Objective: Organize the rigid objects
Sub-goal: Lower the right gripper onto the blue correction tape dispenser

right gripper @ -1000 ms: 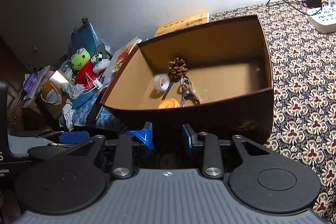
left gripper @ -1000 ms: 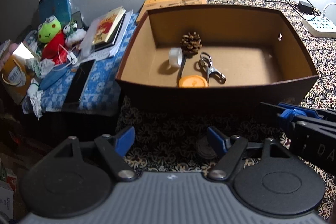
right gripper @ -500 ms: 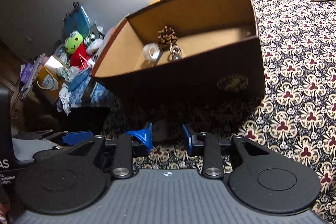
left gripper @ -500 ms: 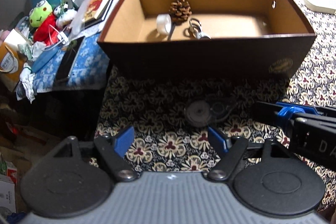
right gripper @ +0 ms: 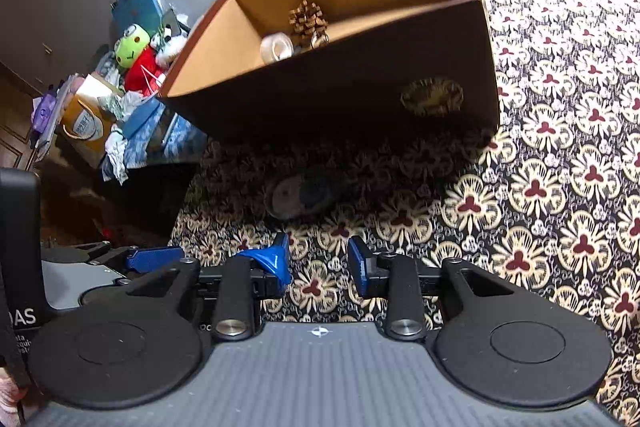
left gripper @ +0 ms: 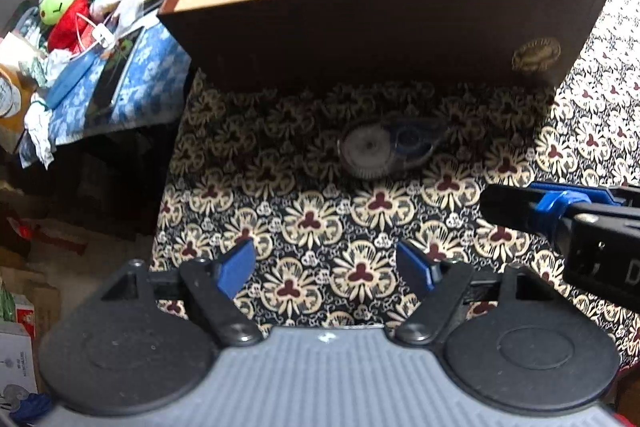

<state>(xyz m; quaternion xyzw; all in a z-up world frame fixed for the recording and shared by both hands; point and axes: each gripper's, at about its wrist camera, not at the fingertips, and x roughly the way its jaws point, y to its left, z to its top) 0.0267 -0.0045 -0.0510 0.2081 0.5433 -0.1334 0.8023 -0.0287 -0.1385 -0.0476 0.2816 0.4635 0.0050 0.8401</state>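
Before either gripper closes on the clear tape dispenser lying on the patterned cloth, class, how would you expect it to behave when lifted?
The tape dispenser looks like a hard clear plastic shell, so it is probably stiff and light. Its smooth, rounded sides may slip between the pads. It lies flat on the patterned cloth, so it seems unlikely to roll.

correction tape dispenser (left gripper: 386, 149) | clear, flat on cloth | just before brown box (left gripper: 380, 39)

Open patterned cloth (left gripper: 360, 267) ahead, tall box wall (left gripper: 380, 39) blocking beyond (tape dispenser (left gripper: 384, 147) before it)
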